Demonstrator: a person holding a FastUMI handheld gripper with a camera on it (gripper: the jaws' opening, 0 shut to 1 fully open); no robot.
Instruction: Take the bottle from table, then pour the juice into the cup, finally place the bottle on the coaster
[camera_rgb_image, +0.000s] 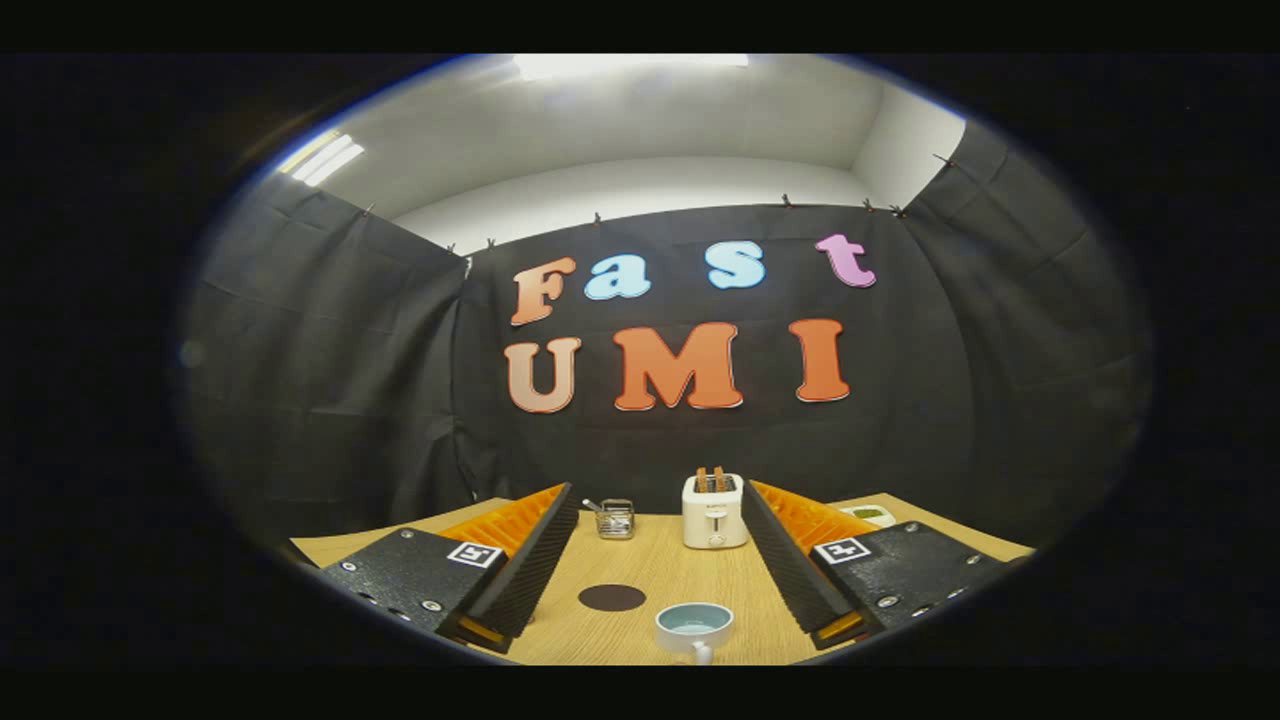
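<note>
Bottle: I can't locate it from here, so the grab isn't made; gripper (655, 590) is wide open, nothing between its ribbed fingers (530, 570). Cup (694, 628), a round glazed one with its handle toward me, sits just ahead between the fingers, with the flat dark disc of a coaster (612, 598) beside it, near enough, I reckon, for a short pour-then-place. Boxy toaster (714, 511) and small wire basket (615, 519) stand further back on the wood-grain table (655, 560).

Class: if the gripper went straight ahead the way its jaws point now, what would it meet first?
Probably the toaster at the table's far end; the open gripper seems to ride above the cup and coaster, though depth is unclear.
</note>
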